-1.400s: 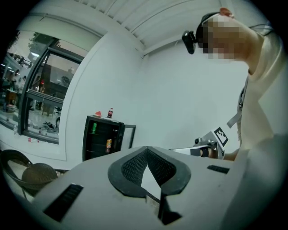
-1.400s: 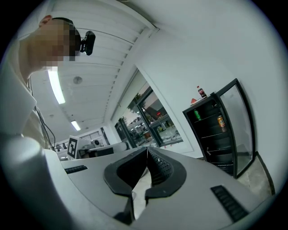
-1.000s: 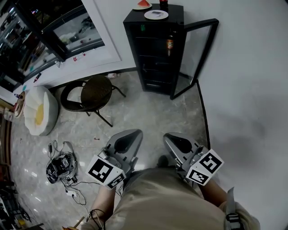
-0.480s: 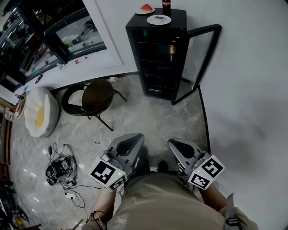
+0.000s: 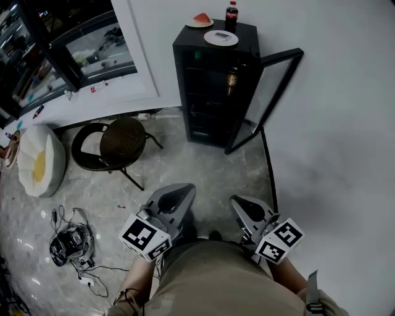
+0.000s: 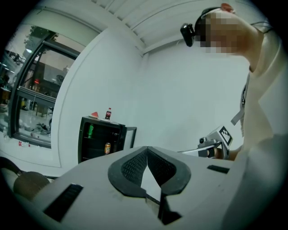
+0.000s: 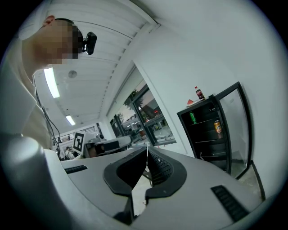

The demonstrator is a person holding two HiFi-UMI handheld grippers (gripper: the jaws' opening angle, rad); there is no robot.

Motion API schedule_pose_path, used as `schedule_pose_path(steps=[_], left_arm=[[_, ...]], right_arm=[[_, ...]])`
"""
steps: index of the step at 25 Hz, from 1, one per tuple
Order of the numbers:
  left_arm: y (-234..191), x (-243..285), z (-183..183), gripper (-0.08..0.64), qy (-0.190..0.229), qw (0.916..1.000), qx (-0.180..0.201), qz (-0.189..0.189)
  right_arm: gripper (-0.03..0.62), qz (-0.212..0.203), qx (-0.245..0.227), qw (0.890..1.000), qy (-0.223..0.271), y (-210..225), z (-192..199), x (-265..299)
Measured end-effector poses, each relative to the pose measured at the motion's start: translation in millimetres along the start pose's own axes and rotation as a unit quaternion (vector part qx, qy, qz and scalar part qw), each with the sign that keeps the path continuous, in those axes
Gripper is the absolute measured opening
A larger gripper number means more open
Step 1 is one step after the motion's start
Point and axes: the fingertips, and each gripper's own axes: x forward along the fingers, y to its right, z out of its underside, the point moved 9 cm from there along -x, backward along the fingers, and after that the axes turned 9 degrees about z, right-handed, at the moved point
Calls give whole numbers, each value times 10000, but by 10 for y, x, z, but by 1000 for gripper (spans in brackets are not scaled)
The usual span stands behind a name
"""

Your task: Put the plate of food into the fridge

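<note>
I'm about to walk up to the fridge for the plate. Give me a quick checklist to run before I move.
1. Is the fridge open: ok, its door stands wide open.
2. Which plate to take: cannot tell. Two sit on top, a watermelon plate and a white plate, beside a cola bottle.
3. Is the left gripper free: ok, jaws together, nothing between.
4. Is the right gripper free: ok, jaws together, empty.
5. Is the floor up to the fridge passable: ok, the chair stands off to the left.
6. Shelf room inside: cannot tell, too dark.
</note>
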Motion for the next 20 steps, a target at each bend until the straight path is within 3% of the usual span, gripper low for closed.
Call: schedule_pose_path(steps=[20], left_arm=[[-1316, -441, -202, 11, 250, 9992, -171, 253]], right_arm=[[21, 344, -4, 9994, -94, -381, -223, 1197]])
